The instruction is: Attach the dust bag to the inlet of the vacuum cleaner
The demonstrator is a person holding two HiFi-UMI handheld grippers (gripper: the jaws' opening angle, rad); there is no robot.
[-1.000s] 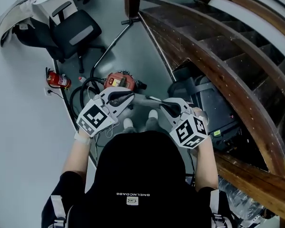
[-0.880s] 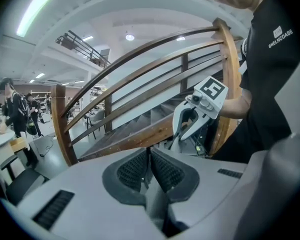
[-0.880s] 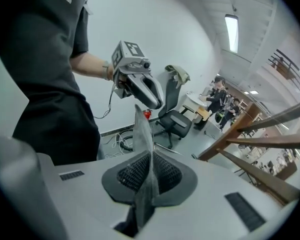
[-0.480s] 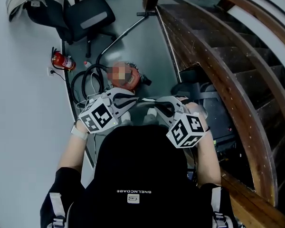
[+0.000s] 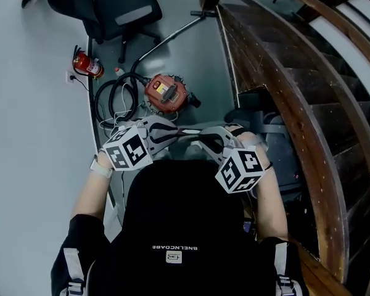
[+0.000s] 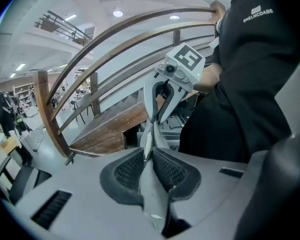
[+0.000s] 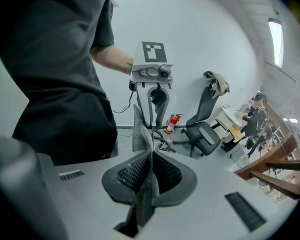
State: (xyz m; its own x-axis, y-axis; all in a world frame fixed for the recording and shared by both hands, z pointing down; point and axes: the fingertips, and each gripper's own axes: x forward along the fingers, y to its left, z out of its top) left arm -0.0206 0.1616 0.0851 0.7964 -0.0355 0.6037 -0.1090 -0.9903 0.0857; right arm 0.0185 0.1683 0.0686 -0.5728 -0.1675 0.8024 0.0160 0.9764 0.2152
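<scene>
A grey fabric dust bag (image 5: pixel 189 132) is stretched between my two grippers in front of the person's chest. In the left gripper view, my left gripper (image 6: pixel 149 156) is shut on one edge of the dust bag (image 6: pixel 151 184). My right gripper (image 7: pixel 150 160) pinches the opposite edge of the dust bag (image 7: pixel 140 129). In the head view, the left gripper (image 5: pixel 176 132) and the right gripper (image 5: pixel 203 135) face each other, close together. The red vacuum cleaner (image 5: pixel 166 93) sits on the floor below and beyond them. Its inlet cannot be made out.
A coiled black hose (image 5: pixel 114 97) and a long wand (image 5: pixel 166 39) lie by the vacuum. A fire extinguisher (image 5: pixel 86 63) stands near the wall and an office chair (image 5: pixel 126 8) further off. A wooden staircase (image 5: pixel 277 73) with a curved rail fills the right. A dark case (image 5: pixel 283 159) sits below it.
Both grippers have sunk a little and drawn closer together, with the bag still held between them. The right gripper has rolled. The head view has swung, so the vacuum shows more fully.
</scene>
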